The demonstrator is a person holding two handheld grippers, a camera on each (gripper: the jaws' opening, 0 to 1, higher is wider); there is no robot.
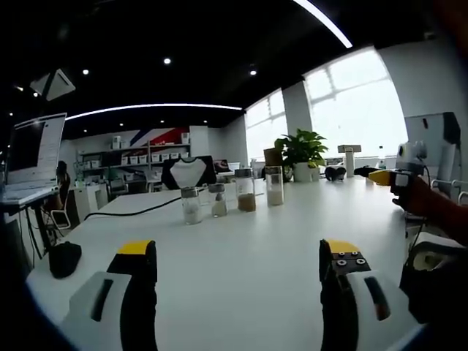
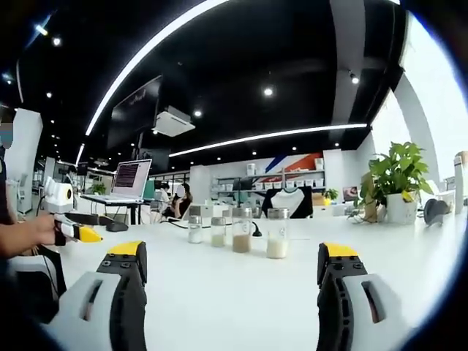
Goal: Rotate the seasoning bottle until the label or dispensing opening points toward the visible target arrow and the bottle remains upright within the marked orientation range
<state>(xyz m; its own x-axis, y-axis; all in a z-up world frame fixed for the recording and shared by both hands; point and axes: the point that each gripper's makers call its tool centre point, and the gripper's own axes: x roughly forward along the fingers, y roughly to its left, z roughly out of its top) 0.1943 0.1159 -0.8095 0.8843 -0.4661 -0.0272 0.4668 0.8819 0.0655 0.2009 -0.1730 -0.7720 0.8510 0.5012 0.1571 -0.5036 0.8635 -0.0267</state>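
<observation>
— Left gripper view: both the left gripper (image 1: 238, 267) and right gripper (image 2: 231, 267) have jaws spread, empty. Where's the seasoning bottle (image 1: 274, 186)?
— Ahead of both, on the white table (image 1: 241, 241), well apart. Approach level, pinch low, twist gently.

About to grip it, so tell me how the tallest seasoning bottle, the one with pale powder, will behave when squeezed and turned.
The tallest seasoning bottle looks like clear glass: probably rigid and somewhat slippery. It is tall, narrow and only part full, so likely light and apt to tip if pushed high. The brown-filled bottle stands close beside it.
</observation>
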